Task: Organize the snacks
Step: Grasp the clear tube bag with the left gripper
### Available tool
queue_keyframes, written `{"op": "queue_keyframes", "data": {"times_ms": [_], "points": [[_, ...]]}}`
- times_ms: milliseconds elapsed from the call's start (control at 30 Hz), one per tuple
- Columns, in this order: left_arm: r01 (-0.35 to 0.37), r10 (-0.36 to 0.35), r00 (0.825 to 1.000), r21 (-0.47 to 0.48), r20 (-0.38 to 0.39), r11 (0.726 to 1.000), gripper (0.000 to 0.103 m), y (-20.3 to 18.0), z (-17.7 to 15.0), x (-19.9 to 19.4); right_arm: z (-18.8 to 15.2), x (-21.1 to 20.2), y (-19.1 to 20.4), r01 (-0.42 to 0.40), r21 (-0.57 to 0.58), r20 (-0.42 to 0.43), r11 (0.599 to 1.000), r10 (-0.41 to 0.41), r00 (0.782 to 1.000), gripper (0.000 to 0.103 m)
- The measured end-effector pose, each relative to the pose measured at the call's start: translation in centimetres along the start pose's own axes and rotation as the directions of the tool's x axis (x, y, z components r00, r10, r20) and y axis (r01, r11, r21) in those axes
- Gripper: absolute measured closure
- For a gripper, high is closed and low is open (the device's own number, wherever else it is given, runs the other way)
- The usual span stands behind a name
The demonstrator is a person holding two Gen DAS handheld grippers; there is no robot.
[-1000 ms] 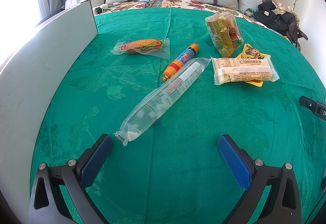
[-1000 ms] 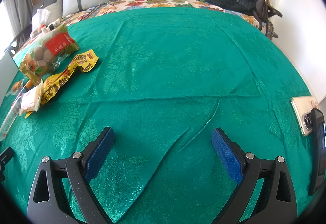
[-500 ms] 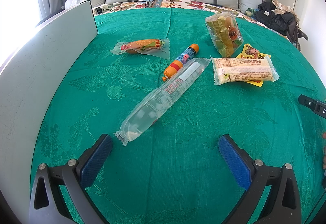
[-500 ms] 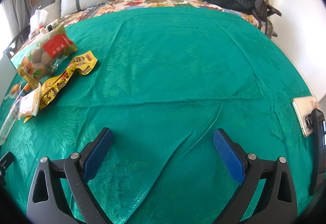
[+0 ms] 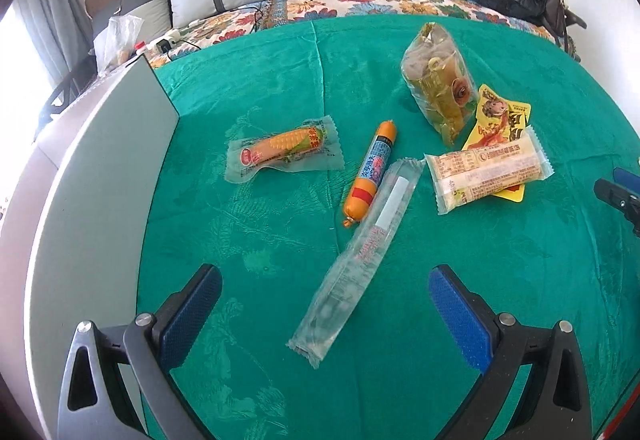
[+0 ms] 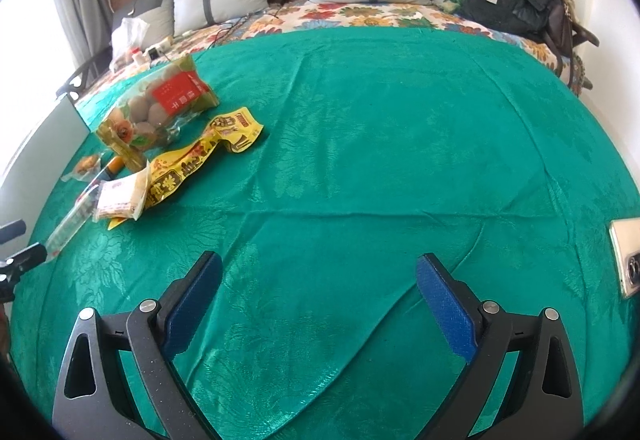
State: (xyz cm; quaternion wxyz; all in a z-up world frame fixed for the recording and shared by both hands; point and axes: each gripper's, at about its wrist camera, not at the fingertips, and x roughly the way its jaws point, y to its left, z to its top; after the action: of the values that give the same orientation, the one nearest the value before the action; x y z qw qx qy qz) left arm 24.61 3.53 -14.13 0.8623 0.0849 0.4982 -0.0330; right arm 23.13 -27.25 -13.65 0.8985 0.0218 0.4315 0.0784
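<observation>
While both tools hang above the green bedspread (image 5: pixel 460 248), neither holds anything. Left gripper (image 5: pixel 324 296): jaws spread wide, blue pads bare. A long clear packet (image 5: pixel 360 256) lies on the cloth between its fingers, its near end level with the pads and touching neither, slanting away toward the upper right. An orange sausage stick (image 5: pixel 372 172) lies along the packet's far half, just beside it. A corn sausage pack (image 5: pixel 284 152) sits further left, apart from these. A pale bread pack (image 5: pixel 488 172) rests on top of a yellow pouch (image 5: pixel 500 112), with a bag of wrapped pieces (image 5: pixel 440 88) behind. A grey panel (image 5: pixel 92 200) stands along the left edge.

Right gripper (image 6: pixel 318 292): jaws spread wide over bare cloth, well apart from the snack group at far left. A phone (image 6: pixel 626 260) lies at the right edge.
</observation>
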Motion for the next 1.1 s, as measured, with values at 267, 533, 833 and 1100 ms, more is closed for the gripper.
{"op": "queue_keyframes", "data": {"times_ms": [267, 533, 833, 1100], "points": [[0.162, -0.162, 0.985, -0.010, -0.057, 0.987, 0.083, -0.9, 1.0, 1.7, 0.6, -0.3, -0.3, -0.021, 0.027, 0.030, 0.999, 0.020, 0.999, 0.004], [0.238, -0.240, 0.968, -0.046, -0.066, 0.970, 0.084, -3.4, -5.7, -2.6, 1.3, -1.0, -1.7, -0.070, 0.093, 0.064, 0.993, 0.064, 0.996, 0.004], [0.072, -0.071, 0.997, -0.057, 0.027, 0.996, 0.018, -5.4, -5.4, -1.4, 1.1, -0.9, -1.5, -0.088, 0.091, 0.065, 0.992, 0.082, 0.994, 0.004], [0.030, -0.021, 0.998, -0.180, 0.051, 0.983, 0.002, -1.7, -6.1, -0.1, 1.5, -0.8, -2.7, -0.104, 0.138, 0.063, 0.985, 0.096, 0.993, 0.004]]}}
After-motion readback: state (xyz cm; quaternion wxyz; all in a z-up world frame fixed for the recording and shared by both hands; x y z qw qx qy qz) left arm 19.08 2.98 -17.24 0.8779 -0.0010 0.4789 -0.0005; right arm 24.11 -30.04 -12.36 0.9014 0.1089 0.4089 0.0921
